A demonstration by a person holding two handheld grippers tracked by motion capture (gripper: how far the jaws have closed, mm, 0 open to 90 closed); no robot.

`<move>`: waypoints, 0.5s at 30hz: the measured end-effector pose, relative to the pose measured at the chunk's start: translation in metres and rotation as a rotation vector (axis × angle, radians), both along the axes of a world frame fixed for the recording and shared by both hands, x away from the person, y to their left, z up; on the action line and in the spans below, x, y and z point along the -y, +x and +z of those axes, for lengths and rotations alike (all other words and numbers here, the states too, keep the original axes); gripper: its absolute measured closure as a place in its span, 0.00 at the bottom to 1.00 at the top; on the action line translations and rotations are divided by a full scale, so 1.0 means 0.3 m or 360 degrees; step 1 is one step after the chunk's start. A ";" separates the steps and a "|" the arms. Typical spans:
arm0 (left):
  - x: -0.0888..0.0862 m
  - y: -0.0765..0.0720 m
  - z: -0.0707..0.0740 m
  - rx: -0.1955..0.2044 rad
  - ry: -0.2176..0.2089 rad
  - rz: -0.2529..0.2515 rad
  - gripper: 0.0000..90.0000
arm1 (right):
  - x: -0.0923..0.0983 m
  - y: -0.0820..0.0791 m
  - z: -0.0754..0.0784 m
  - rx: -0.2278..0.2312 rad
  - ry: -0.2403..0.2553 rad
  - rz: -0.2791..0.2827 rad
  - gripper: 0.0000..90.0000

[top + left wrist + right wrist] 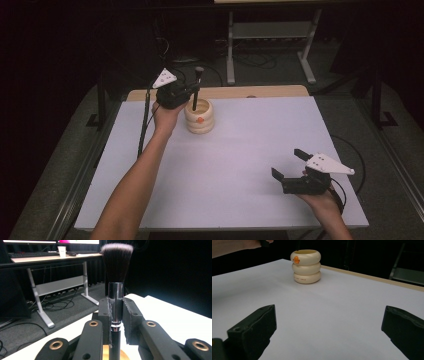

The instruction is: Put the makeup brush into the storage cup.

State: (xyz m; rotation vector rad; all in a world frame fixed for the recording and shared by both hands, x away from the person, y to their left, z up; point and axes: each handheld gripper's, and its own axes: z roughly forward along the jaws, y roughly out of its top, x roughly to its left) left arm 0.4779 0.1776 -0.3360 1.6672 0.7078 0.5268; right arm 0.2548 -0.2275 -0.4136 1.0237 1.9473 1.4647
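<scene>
A makeup brush (197, 89) with a black handle, a silver ferrule and dark bristles (117, 261) stands upright over a cream ribbed cup (199, 116) with an orange mark (296, 259). Its lower end reaches into the cup's mouth. My left gripper (192, 91) is shut on the brush's ferrule (116, 303), just left of the cup at the table's far side. My right gripper (288, 163) rests low near the table's front right, open, with nothing between its pads (253, 331).
The white table top (235, 165) has a wooden strip (270, 91) along its far edge. Behind it stand a desk frame (272, 45) with cables on the dark floor. A paper cup (61, 251) sits on a far desk.
</scene>
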 end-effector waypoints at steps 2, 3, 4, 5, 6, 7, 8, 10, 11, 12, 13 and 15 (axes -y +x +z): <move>-0.003 0.005 -0.005 -0.0004 -0.0005 0.0004 0.87 | 0.001 -0.001 -0.001 -0.0007 0.0004 -0.0002 0.00; -0.006 0.008 -0.008 -0.0006 -0.0002 0.0010 0.87 | 0.001 -0.001 -0.001 -0.0009 0.0002 -0.0003 0.00; -0.007 0.011 -0.012 -0.0016 -0.0010 0.0013 0.87 | 0.002 -0.001 -0.001 -0.0011 0.0004 -0.0004 0.00; -0.009 0.013 -0.014 -0.0018 -0.0004 0.0018 0.87 | 0.002 -0.001 0.000 -0.0009 0.0005 -0.0005 0.00; -0.011 0.016 -0.017 -0.0021 -0.0002 0.0019 0.87 | 0.002 -0.001 0.000 -0.0008 0.0006 -0.0006 0.00; -0.012 0.018 -0.020 -0.0025 -0.0007 0.0019 0.87 | 0.002 -0.001 0.000 -0.0008 0.0005 -0.0005 0.00; -0.013 0.020 -0.022 -0.0030 -0.0012 0.0017 0.87 | 0.002 -0.002 0.000 -0.0009 0.0005 -0.0004 0.00; -0.012 0.023 -0.029 -0.0048 -0.0028 0.0020 0.87 | 0.002 -0.001 -0.001 -0.0010 0.0005 -0.0004 0.00; -0.011 0.026 -0.032 -0.0049 -0.0027 0.0019 0.87 | 0.002 -0.002 0.000 -0.0010 0.0005 -0.0004 0.00; -0.014 0.028 -0.034 -0.0052 -0.0010 0.0015 0.87 | 0.002 -0.002 0.000 -0.0008 0.0005 -0.0005 0.00; -0.011 0.029 -0.037 -0.0052 -0.0024 0.0018 0.87 | 0.003 -0.002 0.000 -0.0008 0.0005 -0.0005 0.00; -0.010 0.031 -0.043 -0.0070 -0.0047 0.0010 0.87 | 0.003 -0.002 0.000 -0.0008 0.0004 -0.0006 0.00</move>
